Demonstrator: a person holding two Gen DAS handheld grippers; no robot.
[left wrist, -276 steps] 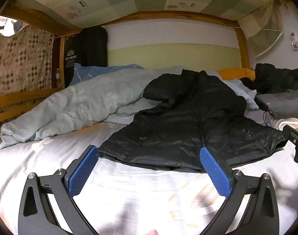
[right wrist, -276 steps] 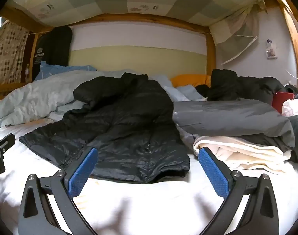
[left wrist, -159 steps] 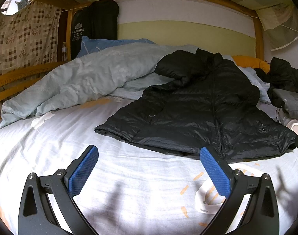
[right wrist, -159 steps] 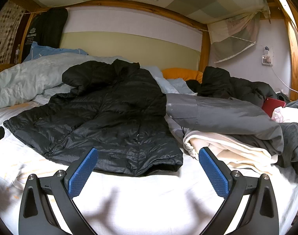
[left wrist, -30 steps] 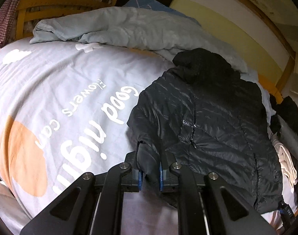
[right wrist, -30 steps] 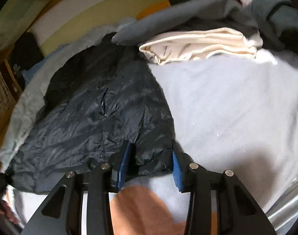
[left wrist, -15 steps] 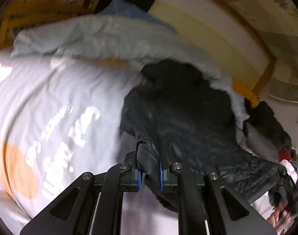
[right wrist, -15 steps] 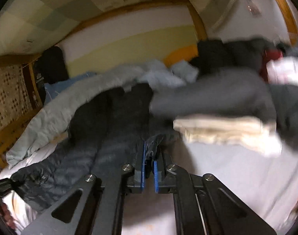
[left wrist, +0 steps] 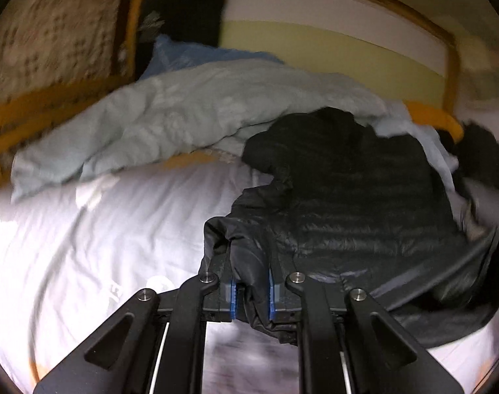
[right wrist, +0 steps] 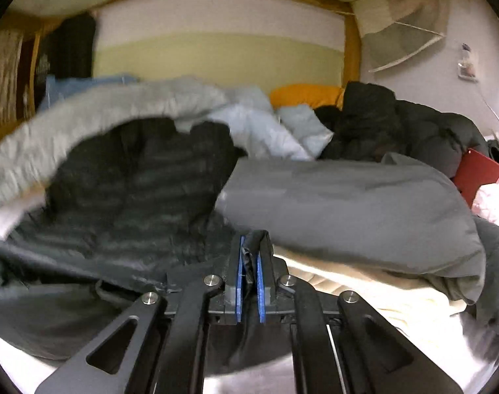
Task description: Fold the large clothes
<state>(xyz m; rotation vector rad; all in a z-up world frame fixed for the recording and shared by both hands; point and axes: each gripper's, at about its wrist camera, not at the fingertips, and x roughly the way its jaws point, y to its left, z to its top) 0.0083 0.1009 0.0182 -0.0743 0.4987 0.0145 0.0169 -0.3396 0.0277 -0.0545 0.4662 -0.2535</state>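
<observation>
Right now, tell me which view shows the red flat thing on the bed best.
The right wrist view: the red flat object lies at the right edge, behind the grey folded garment. The left wrist view does not show it.

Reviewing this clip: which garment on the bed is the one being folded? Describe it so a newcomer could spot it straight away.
On the white bed sheet, in front of the rumpled pale blue duvet, lies a black quilted puffer jacket. Its near hem is pinched by the left gripper and the right gripper. Unlike the smooth grey garment on the pile beside it, it is glossy, with horizontal stitched ribs.
</observation>
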